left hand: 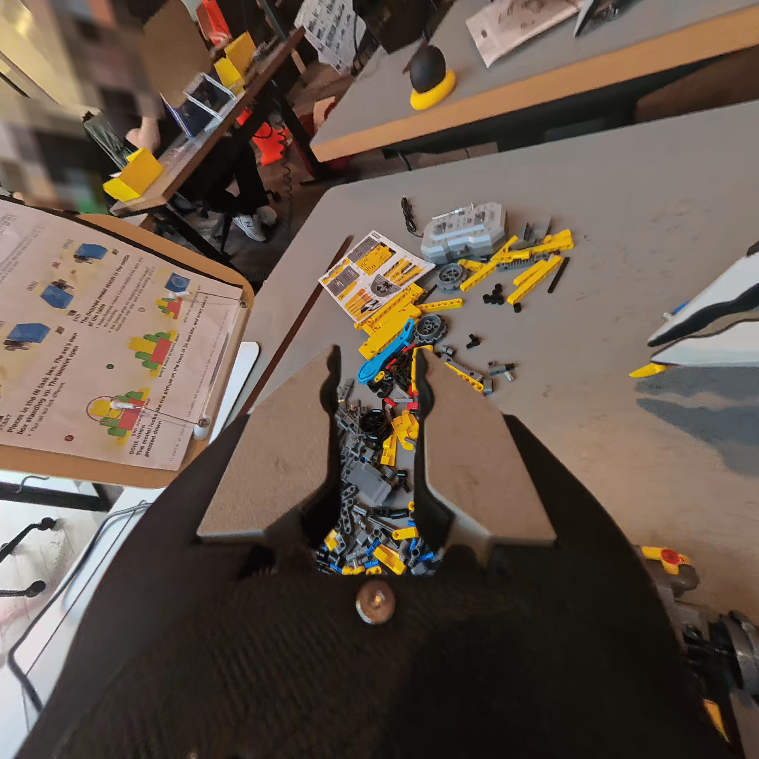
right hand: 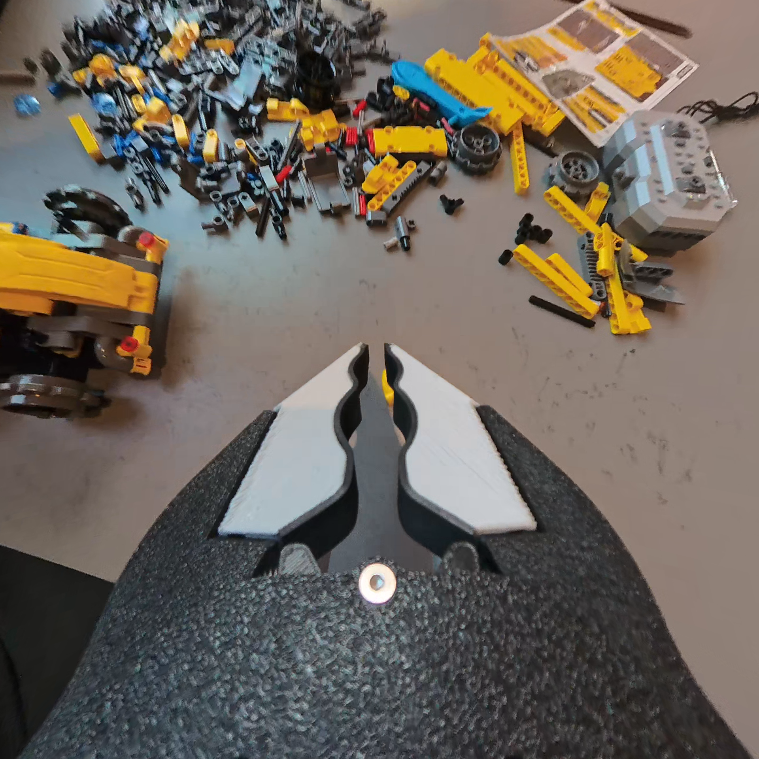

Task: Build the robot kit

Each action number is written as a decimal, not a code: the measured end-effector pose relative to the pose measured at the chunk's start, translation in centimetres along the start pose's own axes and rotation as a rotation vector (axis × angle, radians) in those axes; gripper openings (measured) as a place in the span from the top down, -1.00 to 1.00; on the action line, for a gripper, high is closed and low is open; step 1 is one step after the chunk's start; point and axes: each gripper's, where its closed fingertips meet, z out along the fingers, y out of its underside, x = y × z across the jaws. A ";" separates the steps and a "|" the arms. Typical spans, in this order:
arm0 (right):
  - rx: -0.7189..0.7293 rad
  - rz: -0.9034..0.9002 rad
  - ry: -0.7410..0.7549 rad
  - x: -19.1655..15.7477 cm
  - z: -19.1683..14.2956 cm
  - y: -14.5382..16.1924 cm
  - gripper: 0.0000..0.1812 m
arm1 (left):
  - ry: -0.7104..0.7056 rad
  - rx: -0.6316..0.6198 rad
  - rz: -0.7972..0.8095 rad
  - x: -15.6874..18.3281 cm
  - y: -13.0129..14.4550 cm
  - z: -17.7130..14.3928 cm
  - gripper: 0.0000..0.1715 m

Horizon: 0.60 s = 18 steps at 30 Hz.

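Observation:
My left gripper point(left hand: 380, 361) is open and empty, held above a pile of small yellow, grey, black and blue building pieces point(left hand: 378, 472) on a grey table point(left hand: 616, 246). A blue flat piece point(left hand: 384, 353) lies just past its fingertips. My right gripper point(right hand: 376, 353) is shut on a small yellow piece point(right hand: 386, 388), low over bare table in front of the pile point(right hand: 246, 123). The right gripper also shows at the right edge of the left wrist view point(left hand: 647, 369) with the yellow piece at its tip. A part-built yellow vehicle point(right hand: 74, 287) stands to its left.
A grey hub block point(right hand: 665, 176) and a printed sheet point(right hand: 591, 70) lie at the far right, with long yellow beams point(right hand: 566, 283) beside them. A clipboard with a picture sheet point(left hand: 115, 341) stands left. A second table point(left hand: 534, 82) and a person's legs point(left hand: 246, 180) are beyond. Some 20 cm of space lies between my two pairs of fingers. My right gripper's tips are some 25 cm from the grey hub block point(right hand: 665, 176). My left wrist view point(left hand: 472, 230) looks at it from another angle.

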 end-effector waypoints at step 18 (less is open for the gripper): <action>0.214 0.067 -0.017 -0.2 -2.5 -2.4 0.89 | 0.407 -0.404 -0.030 -1.6 12.9 -0.3 0.54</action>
